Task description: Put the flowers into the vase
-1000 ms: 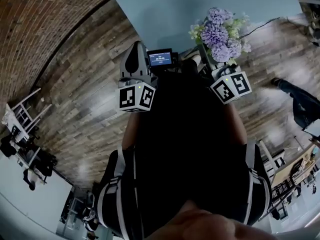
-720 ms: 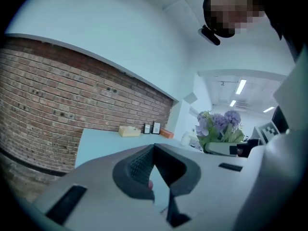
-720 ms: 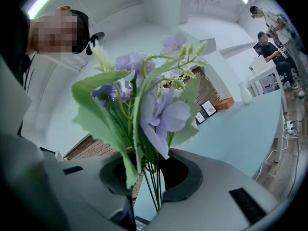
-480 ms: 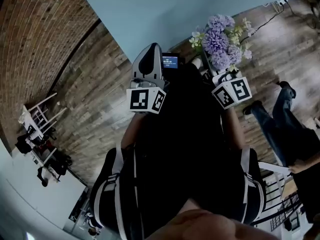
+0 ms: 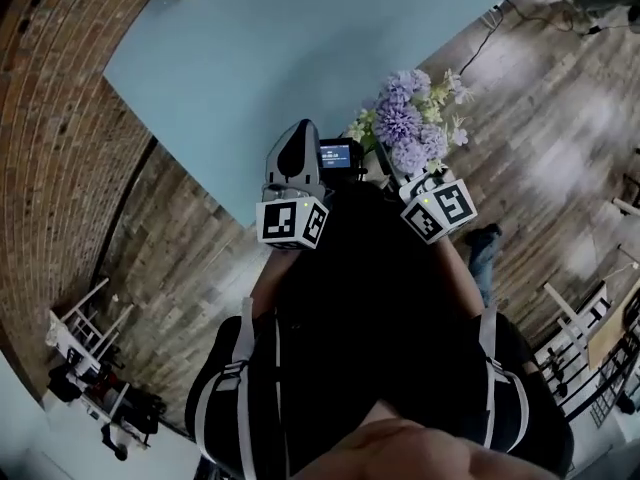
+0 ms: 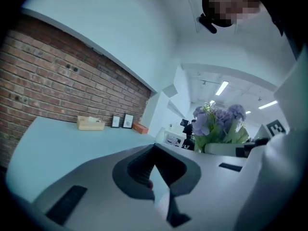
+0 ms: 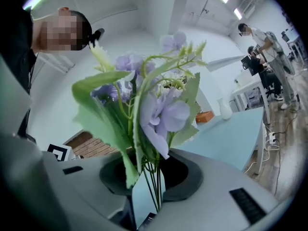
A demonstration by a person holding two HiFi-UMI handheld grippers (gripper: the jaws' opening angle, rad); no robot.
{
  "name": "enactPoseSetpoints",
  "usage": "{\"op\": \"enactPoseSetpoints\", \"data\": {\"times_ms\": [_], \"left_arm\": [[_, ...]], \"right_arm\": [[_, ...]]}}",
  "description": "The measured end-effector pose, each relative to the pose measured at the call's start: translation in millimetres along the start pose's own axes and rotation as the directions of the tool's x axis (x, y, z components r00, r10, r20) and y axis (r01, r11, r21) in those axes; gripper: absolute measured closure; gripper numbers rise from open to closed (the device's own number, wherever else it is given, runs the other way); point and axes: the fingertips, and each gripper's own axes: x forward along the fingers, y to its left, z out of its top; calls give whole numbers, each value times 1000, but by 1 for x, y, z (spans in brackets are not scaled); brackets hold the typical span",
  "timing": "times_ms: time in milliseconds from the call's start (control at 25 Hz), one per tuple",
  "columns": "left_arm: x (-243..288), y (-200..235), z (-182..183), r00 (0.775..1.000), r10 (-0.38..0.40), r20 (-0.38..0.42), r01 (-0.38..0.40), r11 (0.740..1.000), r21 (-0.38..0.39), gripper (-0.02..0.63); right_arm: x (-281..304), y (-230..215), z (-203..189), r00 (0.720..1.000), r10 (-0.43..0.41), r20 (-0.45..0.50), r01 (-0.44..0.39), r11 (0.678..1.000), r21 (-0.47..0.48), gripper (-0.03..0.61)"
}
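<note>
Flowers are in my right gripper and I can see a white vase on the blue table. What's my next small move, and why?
Probably carry the flowers toward the white vase. The right gripper is shut on their stems, so the pick looks done, but the vase stands far off on the blue table, nowhere near the stems.

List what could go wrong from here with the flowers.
1. The right tool grips the flowers only by thin stems; the top-heavy bunch could tilt or slip out.
2. The vase looks small and narrow-necked; the loose stems could miss it or tip it.
3. A cable lies on the floor by the table: a trip hazard.
</note>
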Motion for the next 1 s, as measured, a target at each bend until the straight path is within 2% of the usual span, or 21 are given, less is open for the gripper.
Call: {"op": "enactPoseSetpoints", "data": {"times_ms": [160,360,520,640,800,1000], "left_arm": [[62,-47,3,992,-124,17,125,992,-13,592],[112,-59,5,978,-207,-16,207,978,5,592],[131,-51,1,979,-187,-75,189,982,9,592],[154,-58,1,982,-162,-98,165,986,24,592],[211,-86,19,985,-169,-44,172,983,59,592],[251,-134,2,990,-125,-67,131,988,87,592]], "right_arm": [[-10,-51,28,998,-66,16,65,997,42,474],[3,-104,56,987,-153,58,148,986,80,474],[12,-126,60,984,-171,42,165,980,110,474],[19,-146,69,989,-148,23,144,982,120,474],[27,-194,117,989,-117,92,109,990,86,474],[-4,-256,133,989,-110,96,98,987,124,474]]}}
